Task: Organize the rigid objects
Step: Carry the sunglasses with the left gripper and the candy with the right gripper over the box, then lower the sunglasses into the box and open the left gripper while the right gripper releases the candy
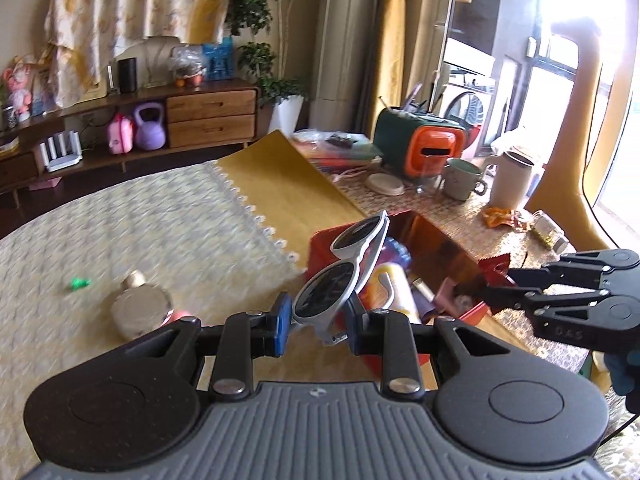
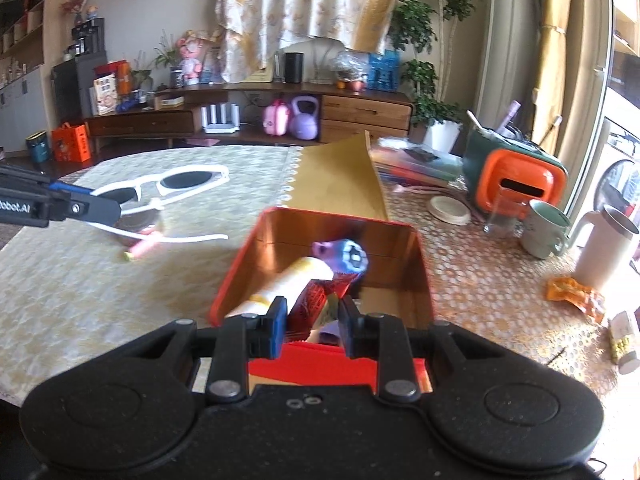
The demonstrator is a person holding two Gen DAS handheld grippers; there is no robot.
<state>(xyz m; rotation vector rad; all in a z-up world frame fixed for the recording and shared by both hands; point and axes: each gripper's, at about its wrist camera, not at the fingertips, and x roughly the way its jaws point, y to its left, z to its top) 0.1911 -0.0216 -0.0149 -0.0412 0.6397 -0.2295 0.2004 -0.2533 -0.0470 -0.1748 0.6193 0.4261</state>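
White-framed item: sunglasses (image 1: 348,268) are clamped at one end of the frame by the left hand-held gripper (image 1: 318,320), whose pads are closed on them.
Long axis: the glasses are seen slanting from the pads at lower centre of the left wrist view up toward the right, with the free lens lying over the near rim of the box.
Red metal: an open tin box (image 2: 416,264) is seen at centre of the right wrist view on the tabletop (image 2: 80,280), already holding a cream tube (image 2: 292,280) and a purple-blue toy (image 2: 346,256).
Direction to target: the box opening is judged to lie ahead and right of the held glasses in the left wrist view; the carrying hand is judged the nearer one for the drop.
Right hand-held gripper (image 2: 312,326): it is closed on a red packet (image 2: 308,308) at the near edge of the box.
Left behind: a round flask (image 1: 138,306) and a small green piece (image 1: 80,282) are seen at lower left of the left wrist view.
Risk: the open temple arms could be caught on the rim.
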